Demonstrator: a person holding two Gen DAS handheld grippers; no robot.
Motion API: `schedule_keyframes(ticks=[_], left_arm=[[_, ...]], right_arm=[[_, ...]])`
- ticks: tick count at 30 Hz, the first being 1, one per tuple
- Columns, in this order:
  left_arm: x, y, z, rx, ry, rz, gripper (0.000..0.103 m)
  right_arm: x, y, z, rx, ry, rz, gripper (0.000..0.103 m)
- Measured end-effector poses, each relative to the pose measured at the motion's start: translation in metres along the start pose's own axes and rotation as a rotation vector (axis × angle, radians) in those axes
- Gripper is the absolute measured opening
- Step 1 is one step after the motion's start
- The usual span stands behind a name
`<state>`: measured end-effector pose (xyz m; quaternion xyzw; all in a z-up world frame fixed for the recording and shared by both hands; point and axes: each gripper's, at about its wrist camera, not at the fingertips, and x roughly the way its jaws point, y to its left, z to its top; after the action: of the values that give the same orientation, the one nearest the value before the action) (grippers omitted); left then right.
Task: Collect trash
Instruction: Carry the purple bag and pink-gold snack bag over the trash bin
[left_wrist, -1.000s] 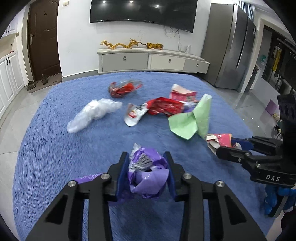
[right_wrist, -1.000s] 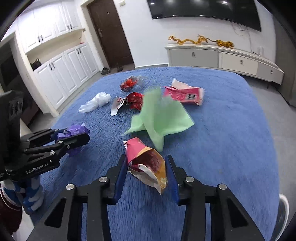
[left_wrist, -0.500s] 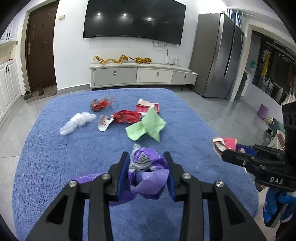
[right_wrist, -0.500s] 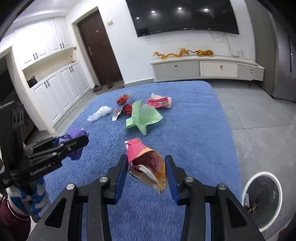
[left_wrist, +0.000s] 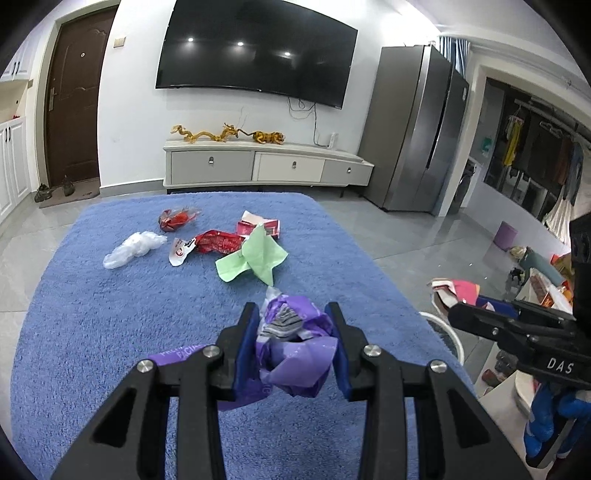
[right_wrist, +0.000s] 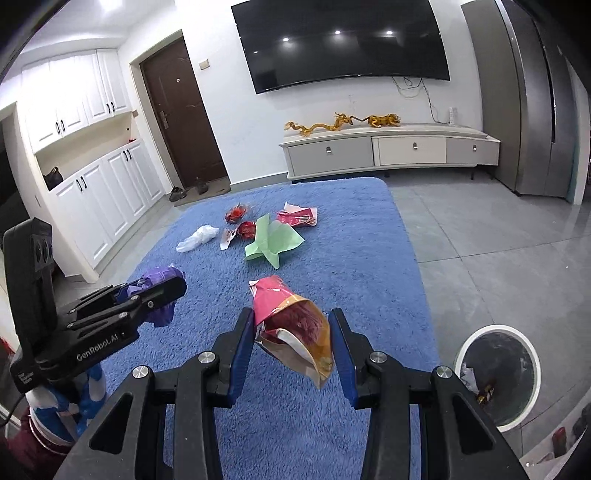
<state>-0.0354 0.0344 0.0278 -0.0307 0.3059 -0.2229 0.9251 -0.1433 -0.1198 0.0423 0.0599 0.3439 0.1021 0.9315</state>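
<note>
My left gripper (left_wrist: 293, 345): fingers clamped on crumpled purple wrapper (left_wrist: 295, 354), held clear above blue rug (left_wrist: 92, 332). My right gripper (right_wrist: 293, 341): fingers pinching pink-and-orange snack bag (right_wrist: 295, 328), also off rug. Both loads raised, likely for carry to white bin (right_wrist: 496, 373), low right, on floor beside rug. Green paper (right_wrist: 273, 242), red wrappers, white plastic bag (right_wrist: 197, 238) left on rug, well apart from me.

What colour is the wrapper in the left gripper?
Purple wrapper, clearest in the left wrist view.
</note>
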Motion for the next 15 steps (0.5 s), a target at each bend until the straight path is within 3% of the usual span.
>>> schedule_keyframes(ticks=[7, 15], left_arm=[[0.007, -0.009, 0.011, 0.028, 0.005, -0.015, 0.035], [0.052, -0.066, 0.039, 0.114, 0.057, -0.100, 0.035]], right_arm=[[-0.002, -0.027, -0.003, 0.059, -0.006, -0.033, 0.038], [-0.004, -0.110, -0.005, 0.179, 0.010, -0.141, 0.038]])
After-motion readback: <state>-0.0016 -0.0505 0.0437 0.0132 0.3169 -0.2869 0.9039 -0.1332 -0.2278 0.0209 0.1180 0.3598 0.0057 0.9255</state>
